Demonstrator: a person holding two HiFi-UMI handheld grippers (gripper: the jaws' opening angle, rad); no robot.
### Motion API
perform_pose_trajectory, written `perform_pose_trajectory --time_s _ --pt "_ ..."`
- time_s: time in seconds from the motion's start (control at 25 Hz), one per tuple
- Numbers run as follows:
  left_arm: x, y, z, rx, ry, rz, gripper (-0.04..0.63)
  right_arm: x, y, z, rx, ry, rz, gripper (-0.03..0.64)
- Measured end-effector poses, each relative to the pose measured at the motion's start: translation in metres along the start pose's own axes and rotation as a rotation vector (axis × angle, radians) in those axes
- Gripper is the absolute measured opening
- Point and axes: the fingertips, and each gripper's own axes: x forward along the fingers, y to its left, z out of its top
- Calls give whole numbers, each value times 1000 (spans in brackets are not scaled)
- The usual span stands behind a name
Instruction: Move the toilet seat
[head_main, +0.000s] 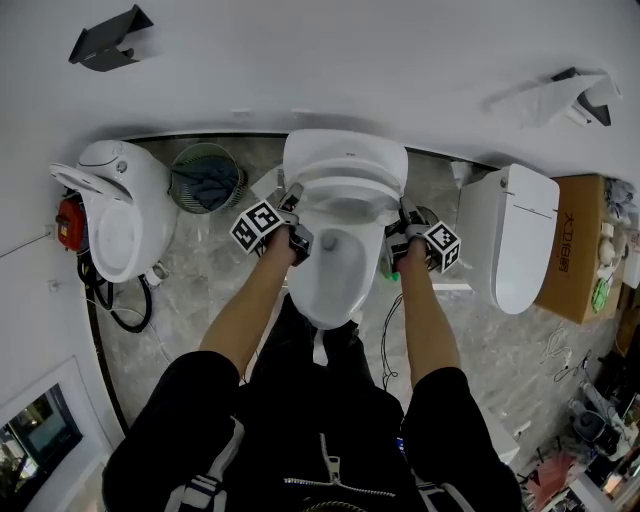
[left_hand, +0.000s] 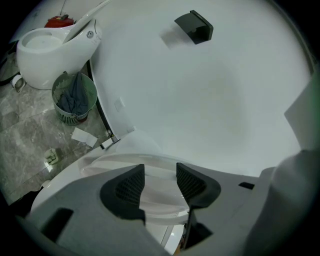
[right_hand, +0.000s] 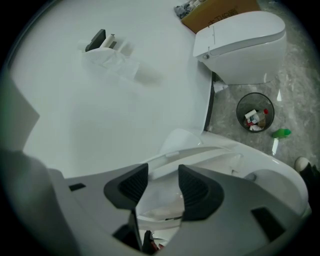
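Observation:
A white toilet (head_main: 335, 270) stands against the wall straight below me. Its seat (head_main: 345, 198) is held at both sides near the hinge end, lifted off the bowl rim. My left gripper (head_main: 292, 205) is on the seat's left edge and my right gripper (head_main: 404, 215) is on its right edge. In the left gripper view the black pads (left_hand: 131, 186) close on the white seat rim (left_hand: 159, 199), with the left gripper (left_hand: 160, 182) around it. In the right gripper view the right gripper (right_hand: 163, 185) likewise holds the seat rim (right_hand: 160, 205) between its pads.
Another white toilet (head_main: 115, 215) with its lid up stands at left, with a wire bin (head_main: 205, 178) beside it and black hoses (head_main: 125, 300) on the floor. A closed toilet (head_main: 520, 240) and a cardboard box (head_main: 578, 245) stand at right. A small bin (right_hand: 255, 112) and a green bottle (right_hand: 281, 133) sit on the floor.

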Motion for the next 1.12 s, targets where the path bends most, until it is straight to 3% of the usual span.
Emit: perform_pose_trajectory --time_s 0.56,0.76,0.84,0.92,1.0,1.12 --pt "22 -3 13 -4 34 13 207 23 7 9 14 -23 -44 196" --pt "21 -5 11 5 56 -27 207 19 6 10 33 -38 -11 195" --pt "17 -6 10 75 75 -41 190 11 8 8 1 -60 9 185" --pt "10 -6 8 230 106 -31 173 0 9 5 -73 -69 13 169" --pt "-1 -7 6 424 118 -13 166 -13 13 0 -213 -57 0 145" --pt "-18 -19 0 664 99 -20 96 -37 24 -10 -462 -12 -12 82"
